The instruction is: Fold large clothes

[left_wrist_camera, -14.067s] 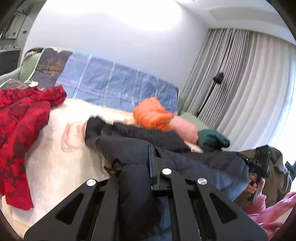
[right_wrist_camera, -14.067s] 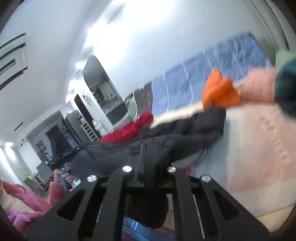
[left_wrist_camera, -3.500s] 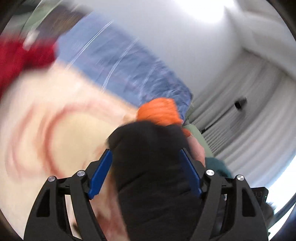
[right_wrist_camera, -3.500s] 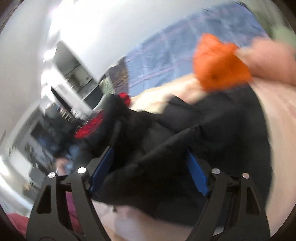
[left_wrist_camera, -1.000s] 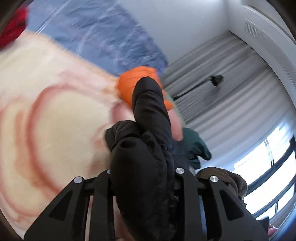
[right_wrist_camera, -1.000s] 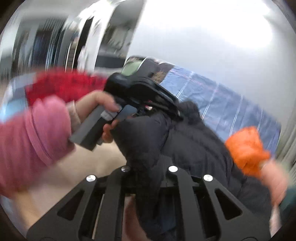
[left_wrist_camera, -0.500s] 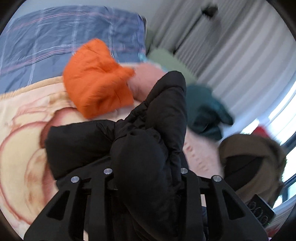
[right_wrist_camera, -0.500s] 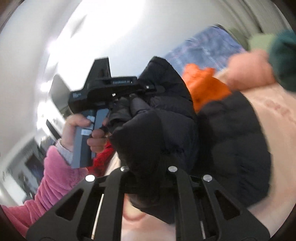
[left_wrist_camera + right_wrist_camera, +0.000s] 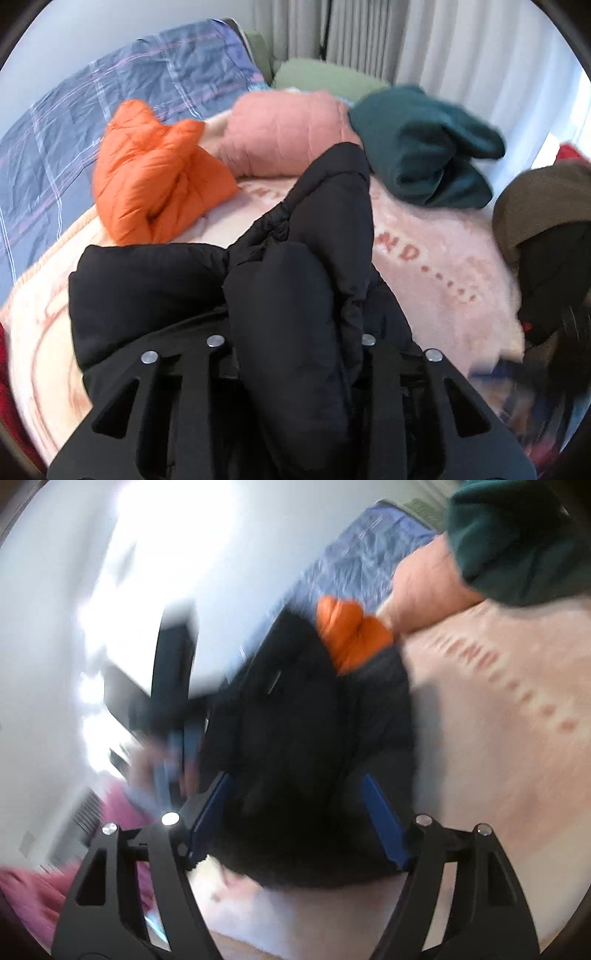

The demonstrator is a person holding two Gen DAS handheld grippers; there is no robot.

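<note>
A black puffer jacket point(image 9: 303, 229) lies bunched on the pink blanket point(image 9: 443, 258) of a bed. My left gripper point(image 9: 291, 332) points down at it and is shut on a thick fold, which hides the fingertips. In the right wrist view the picture is blurred. My right gripper point(image 9: 295, 812) has its blue pads point(image 9: 384, 823) spread wide, and its jaws are opening. The black jacket point(image 9: 295, 738) still bulges between them. The left gripper point(image 9: 173, 686) shows as a dark blur at the left, held by a hand point(image 9: 155, 760) in a pink sleeve point(image 9: 118, 805).
Folded clothes sit along the back of the bed: an orange puffer point(image 9: 155, 184), a pink quilted one point(image 9: 280, 133), a dark green one point(image 9: 424, 147). A brown garment point(image 9: 543, 206) lies at the right edge. A blue plaid quilt point(image 9: 92, 110) and grey curtains point(image 9: 443, 44) are behind.
The left gripper has swung over the bed and tipped down, still gripping the jacket. The right gripper has rolled, and its jaws have sprung apart from the fold they pinched.
</note>
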